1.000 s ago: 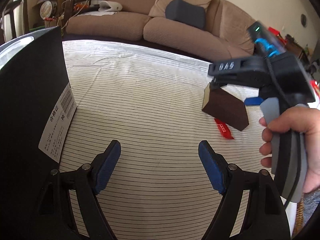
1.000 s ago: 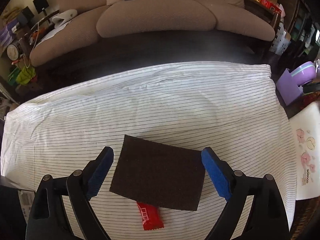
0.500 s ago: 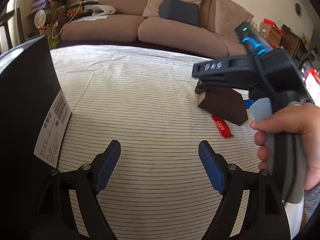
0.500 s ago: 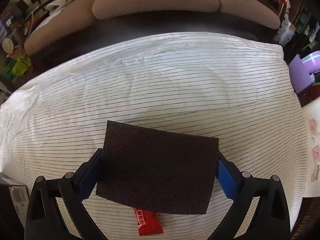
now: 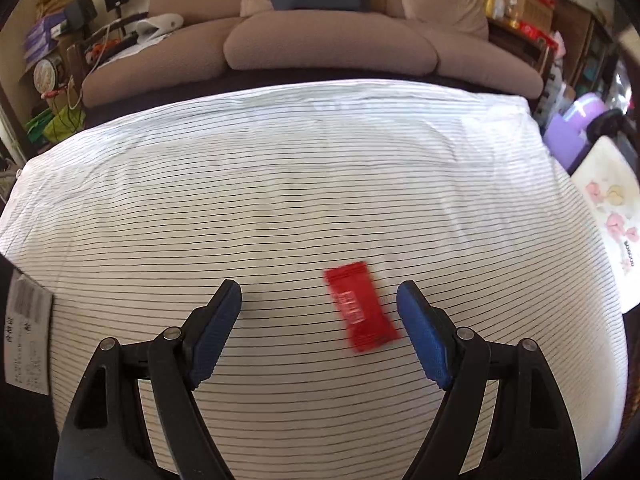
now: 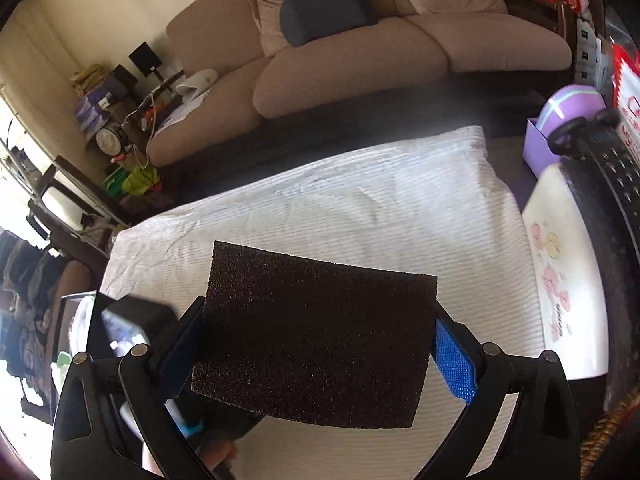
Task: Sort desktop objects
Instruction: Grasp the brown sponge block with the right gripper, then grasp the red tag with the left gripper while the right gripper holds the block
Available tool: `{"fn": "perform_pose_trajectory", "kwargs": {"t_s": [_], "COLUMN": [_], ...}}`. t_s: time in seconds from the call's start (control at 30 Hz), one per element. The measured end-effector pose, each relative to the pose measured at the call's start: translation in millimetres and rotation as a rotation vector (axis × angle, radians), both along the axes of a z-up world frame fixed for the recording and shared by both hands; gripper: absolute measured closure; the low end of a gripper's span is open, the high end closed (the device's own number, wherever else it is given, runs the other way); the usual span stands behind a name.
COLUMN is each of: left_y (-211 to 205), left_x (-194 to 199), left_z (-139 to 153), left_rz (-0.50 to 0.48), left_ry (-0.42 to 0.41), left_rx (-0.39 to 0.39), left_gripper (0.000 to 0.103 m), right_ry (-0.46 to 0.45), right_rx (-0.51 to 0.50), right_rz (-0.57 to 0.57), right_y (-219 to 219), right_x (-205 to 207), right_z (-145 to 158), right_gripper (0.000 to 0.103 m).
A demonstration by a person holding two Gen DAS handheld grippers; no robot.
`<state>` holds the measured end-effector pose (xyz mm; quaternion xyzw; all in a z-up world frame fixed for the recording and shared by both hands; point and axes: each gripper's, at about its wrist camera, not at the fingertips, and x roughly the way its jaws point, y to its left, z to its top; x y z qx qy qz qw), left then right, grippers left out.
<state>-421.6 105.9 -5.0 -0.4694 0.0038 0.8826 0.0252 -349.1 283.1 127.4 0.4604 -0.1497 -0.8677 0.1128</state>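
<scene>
Red is what catches the eye on the striped cloth: a small red packet (image 5: 361, 306) lies flat on the table (image 5: 280, 184), toward its near edge and somewhat to the right of the middle. The left tool (image 5: 320, 334) hangs low over it with its jaws spread wide and nothing between them. The packet sits inside that gap but off centre, close against the right-hand blue pad (image 5: 422, 338) and well apart from the left-hand one. Its long axis runs from the far side of the table toward the near edge, slanting a little to the right as it comes nearer, so the jaws would close across its short width. It looks slightly blurred in the left wrist view, so its print cannot be read.

The right tool (image 6: 316, 354) is lifted clear of the table and grips a dark brown sponge (image 6: 316, 336) by its two short ends, the block tilted and filling the space between the jaws. With that hand occupied, the left one is plainly nearer the packet. To my eye, the coming move turns on shifting the left tool a touch rightward so the packet sits midway, then lowering and closing.
</scene>
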Motion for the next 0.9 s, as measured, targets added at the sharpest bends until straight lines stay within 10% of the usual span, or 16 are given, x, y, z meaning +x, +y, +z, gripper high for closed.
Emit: {"fn": "perform_pose_trajectory", "kwargs": {"t_s": [0.03,0.1,0.37,0.6,0.9], "left_y": [6,14,-2,-78,-258], "left_x": [0,4,37,139,256], "left_z": [-2,0,20,112,200], "left_rz": [-0.001,-0.007,-0.073,-0.149,0.016], "left_ry": [0.010,0.036,0.048,0.112,0.142], "left_rx": [-0.016,-0.012,0.183,0.494,0.329], "left_gripper": [0.031,0.088,0.087,0.087,0.087], "right_ry": [0.000,0.000,-0.017,-0.011,-0.015], "right_rx": [-0.003,-0.009,-0.034,-0.076,-0.086], "right_rz": [0.004,0.013,0.046,0.094,0.315], "right_y": [-9,-21,-32,-52,-175], "right_x": [-9,-13,3,35,101], "right_z": [4,6,9,44,87], "right_gripper": [0.002,0.002,0.002,0.001,0.001]}}
